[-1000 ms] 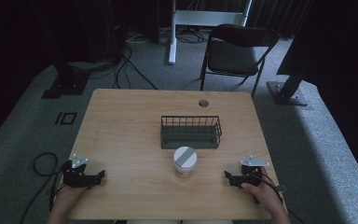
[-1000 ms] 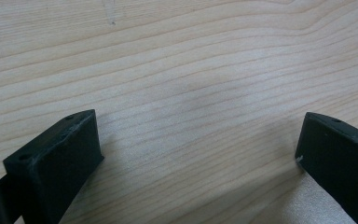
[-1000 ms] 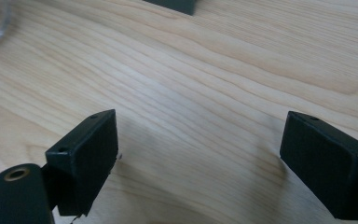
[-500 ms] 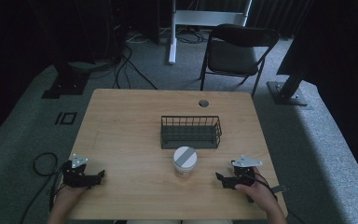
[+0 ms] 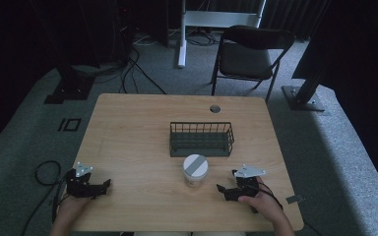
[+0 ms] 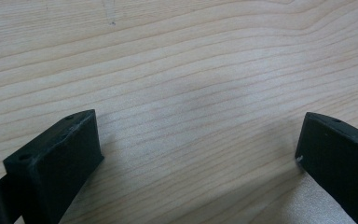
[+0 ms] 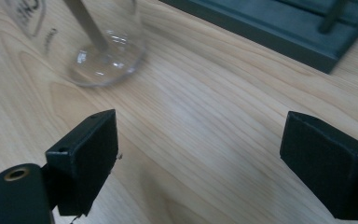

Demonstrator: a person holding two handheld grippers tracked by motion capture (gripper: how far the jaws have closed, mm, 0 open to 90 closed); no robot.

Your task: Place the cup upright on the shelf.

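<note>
A clear jar (image 5: 195, 171) with a white lid crossed by a grey stripe stands upright on the wooden table (image 5: 138, 128), just in front of a dark wire basket (image 5: 201, 139). My right gripper (image 5: 223, 191) rests low on the table to the jar's right, open, its jaws pointing left toward the jar. In the right gripper view the jar's glass base (image 7: 103, 56) lies at upper left and the basket's bottom rail (image 7: 279, 32) at upper right. My left gripper (image 5: 106, 185) sits near the table's front left corner, open over bare wood (image 6: 191, 93).
A round cable hole (image 5: 215, 108) pierces the table near its far edge. Beyond the table stand a folding chair (image 5: 251, 51) and a white desk leg (image 5: 181, 34). Cables lie on the carpet at left (image 5: 44, 172).
My right gripper has slid left along the table toward the jar. The left gripper, jar and basket have stayed put.
</note>
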